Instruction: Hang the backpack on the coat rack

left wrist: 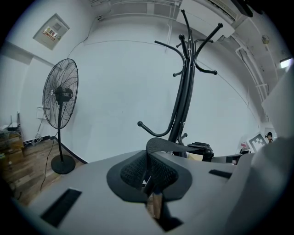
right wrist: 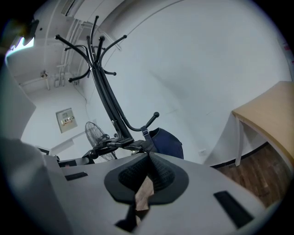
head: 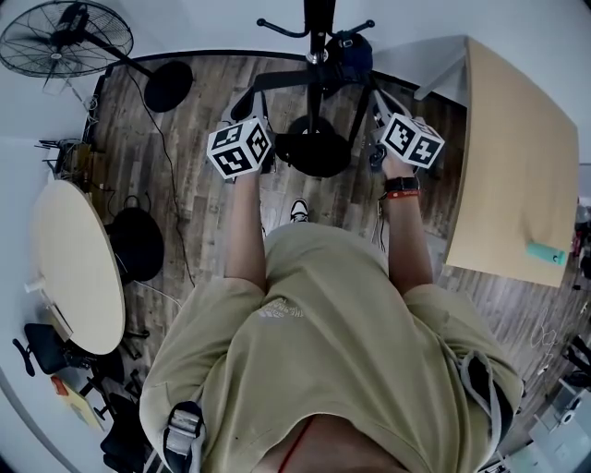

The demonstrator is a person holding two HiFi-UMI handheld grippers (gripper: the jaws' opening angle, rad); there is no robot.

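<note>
Desk (head: 517,139) sits at right, with a small teal block (head: 547,252) near its front edge. Round desk (head: 83,268) is at left. Fan (head: 65,37) stands far left by the wall, well apart from everything else.

Rack (head: 319,23) is dead ahead between the two grippers: black pole, curved hooks with ball tips, round base on the wood floor.

Backpack (head: 353,54) is dark navy and rounded, up against the rack pole just right of it. In the right gripper view the backpack (right wrist: 166,143) is right beside the rack's (right wrist: 103,96) low hook, top buckle touching the hook. Can't tell if its weight is on the hook. Contents aren't visible.

Strap (head: 295,80) is flat black webbing, pulled across in front of the pole from one gripper to the other.

Left gripper (left wrist: 148,158): fingers (left wrist: 133,172) are clamped together on the strap (left wrist: 167,147), which arcs out of the tips to the right, towards the rack (left wrist: 183,92).

Right gripper (right wrist: 148,158): fingers (right wrist: 131,174) are pressed together at the tips on the strap. The backpack is just beyond them, not touching.
</note>
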